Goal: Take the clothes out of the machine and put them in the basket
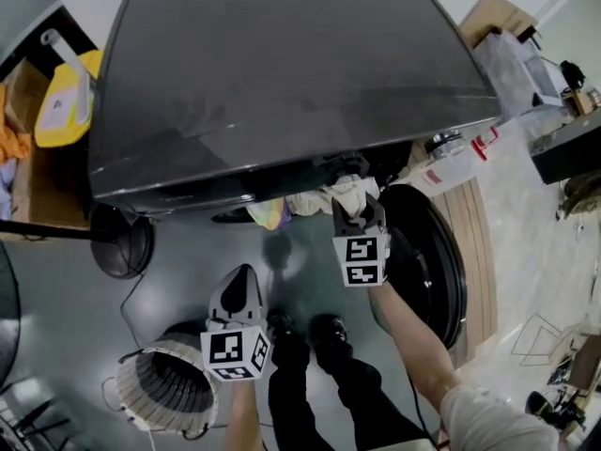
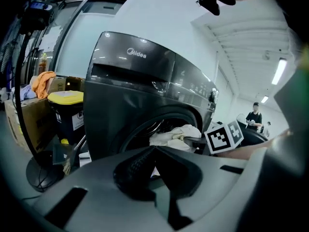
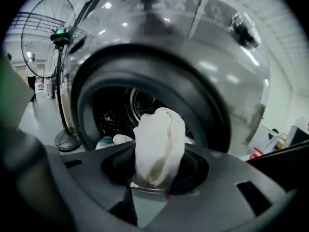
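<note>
Head view puts the right gripper (image 1: 358,216) at the machine's (image 1: 282,83) mouth, with its jaws pinched on a white cloth (image 1: 346,194) that bunches upright between them. More clothes (image 1: 268,212) lie at the lip of the opening. The left gripper (image 1: 242,278) hangs lower, jaws together and empty. The basket (image 1: 141,369) stands on the floor below and to the left of the cloth, just beside the left gripper. I reckon the right one must carry its load across and down.
</note>
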Motion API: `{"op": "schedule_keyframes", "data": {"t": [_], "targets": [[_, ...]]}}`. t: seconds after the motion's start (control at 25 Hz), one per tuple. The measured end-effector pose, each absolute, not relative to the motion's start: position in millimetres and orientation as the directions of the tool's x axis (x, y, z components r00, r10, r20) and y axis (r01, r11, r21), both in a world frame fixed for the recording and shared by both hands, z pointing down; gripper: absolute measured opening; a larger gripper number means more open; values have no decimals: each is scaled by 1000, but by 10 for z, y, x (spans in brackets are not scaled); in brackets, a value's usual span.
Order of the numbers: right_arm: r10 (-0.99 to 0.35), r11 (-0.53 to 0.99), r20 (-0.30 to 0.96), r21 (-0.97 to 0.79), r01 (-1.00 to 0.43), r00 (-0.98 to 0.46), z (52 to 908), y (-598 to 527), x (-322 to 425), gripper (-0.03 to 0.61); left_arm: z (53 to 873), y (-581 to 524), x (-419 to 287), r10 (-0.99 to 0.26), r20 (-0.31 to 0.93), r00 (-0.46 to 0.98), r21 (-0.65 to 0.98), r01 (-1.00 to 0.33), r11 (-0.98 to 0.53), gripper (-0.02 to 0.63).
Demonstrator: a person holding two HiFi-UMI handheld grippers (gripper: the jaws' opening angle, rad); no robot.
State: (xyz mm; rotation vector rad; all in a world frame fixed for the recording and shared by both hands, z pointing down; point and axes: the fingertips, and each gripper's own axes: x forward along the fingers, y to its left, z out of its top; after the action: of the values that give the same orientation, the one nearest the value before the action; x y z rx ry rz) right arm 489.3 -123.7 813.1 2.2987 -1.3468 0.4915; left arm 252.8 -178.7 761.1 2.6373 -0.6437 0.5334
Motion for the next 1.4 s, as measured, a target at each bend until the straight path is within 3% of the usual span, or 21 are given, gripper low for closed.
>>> {"op": "schedule_keyframes", "data": {"t": [0.48, 0.84, 1.4], "targets": [[-734, -404, 534, 155, -902, 420, 6729, -699, 4384, 170, 6406, -1635, 2517, -356, 466, 810, 289, -520, -804, 17], [-787, -341, 497, 143, -929, 365, 5453, -323, 4232, 170, 5140, -1612, 2673, -399, 395, 828, 237, -511, -826, 17], [-921, -224, 290, 155, -962, 261, 3461, -41, 3990, 170, 3715, -1204, 2084, -565, 297, 770, 155, -623, -767, 17]]}}
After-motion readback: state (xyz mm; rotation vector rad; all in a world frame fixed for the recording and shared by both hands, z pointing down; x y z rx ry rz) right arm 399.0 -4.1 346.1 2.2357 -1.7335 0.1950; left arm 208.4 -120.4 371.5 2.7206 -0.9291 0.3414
